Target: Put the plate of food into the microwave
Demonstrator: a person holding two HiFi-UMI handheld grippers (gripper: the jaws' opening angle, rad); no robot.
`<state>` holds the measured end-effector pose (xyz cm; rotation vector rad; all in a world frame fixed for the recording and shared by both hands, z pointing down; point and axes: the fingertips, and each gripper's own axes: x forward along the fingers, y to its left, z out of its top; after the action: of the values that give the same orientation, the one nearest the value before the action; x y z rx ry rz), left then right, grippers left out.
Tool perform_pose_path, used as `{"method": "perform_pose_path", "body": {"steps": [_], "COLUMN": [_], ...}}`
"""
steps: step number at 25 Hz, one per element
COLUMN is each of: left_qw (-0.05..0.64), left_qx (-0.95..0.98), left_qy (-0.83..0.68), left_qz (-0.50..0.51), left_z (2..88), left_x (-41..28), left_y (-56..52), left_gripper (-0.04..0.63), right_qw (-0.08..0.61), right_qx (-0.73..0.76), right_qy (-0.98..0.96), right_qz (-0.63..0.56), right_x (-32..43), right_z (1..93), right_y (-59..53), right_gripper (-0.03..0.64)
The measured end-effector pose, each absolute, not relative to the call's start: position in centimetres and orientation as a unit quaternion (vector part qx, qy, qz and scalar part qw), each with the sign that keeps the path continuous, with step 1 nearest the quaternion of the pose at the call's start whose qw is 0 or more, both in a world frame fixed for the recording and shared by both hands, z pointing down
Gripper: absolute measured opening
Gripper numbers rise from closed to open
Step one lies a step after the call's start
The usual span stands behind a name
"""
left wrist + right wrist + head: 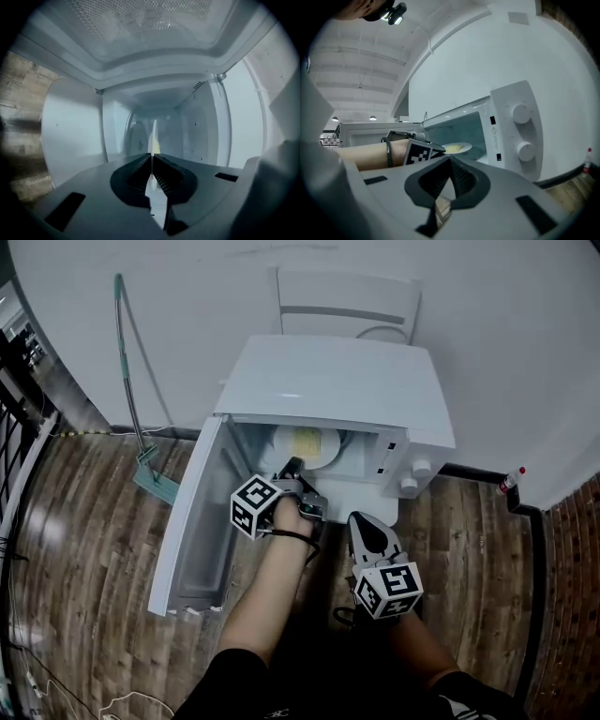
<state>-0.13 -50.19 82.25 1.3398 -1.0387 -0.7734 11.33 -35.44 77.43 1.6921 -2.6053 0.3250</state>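
The white microwave (328, 381) stands with its door (192, 521) swung open to the left. A white plate with yellow food (305, 448) is inside the cavity. My left gripper (292, 467) reaches into the opening and is shut on the plate's near rim. In the left gripper view the plate (153, 136) shows edge-on, pinched between the pads (161, 176), with the cavity walls all round. My right gripper (367, 526) hangs back in front of the microwave, shut and empty. The right gripper view shows the plate (457, 148) just inside the opening, beside the control panel (511, 126).
Two knobs (412, 474) sit on the microwave's right front. A long-handled mop (131, 390) leans on the wall at left. A white chair (347, 306) stands behind the microwave. A small bottle (511, 481) stands by the wall at right. The floor is wooden.
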Motion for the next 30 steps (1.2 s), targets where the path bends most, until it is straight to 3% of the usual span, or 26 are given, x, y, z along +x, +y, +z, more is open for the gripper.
{"method": "perform_pose_path", "body": {"steps": [9,22,30], "left_qw": [0.623,0.585,0.485], "left_qx": [0.555,0.578,0.670], "left_qy": [-0.439,-0.503,-0.547], "left_qz": [-0.333,-0.267,-0.126], "left_z": [83.4,84.7,84.2], "left_x": [1.8,1.7,1.7], "left_y": [-55.1,-56.5,-56.7], "left_gripper": [0.014,0.014,0.033], "right_qw": [0.020,0.002,0.011], "right_qx": [0.559,0.578,0.555], "right_qy": [-0.825,-0.813,-0.827], "right_qz": [0.078,0.068,0.091], "right_x": [14.2,17.0,16.4], "right_z": [76.8,77.1,78.8], "right_y": [-36.0,-36.4,-37.1], "right_gripper": [0.012,0.012,0.012]}}
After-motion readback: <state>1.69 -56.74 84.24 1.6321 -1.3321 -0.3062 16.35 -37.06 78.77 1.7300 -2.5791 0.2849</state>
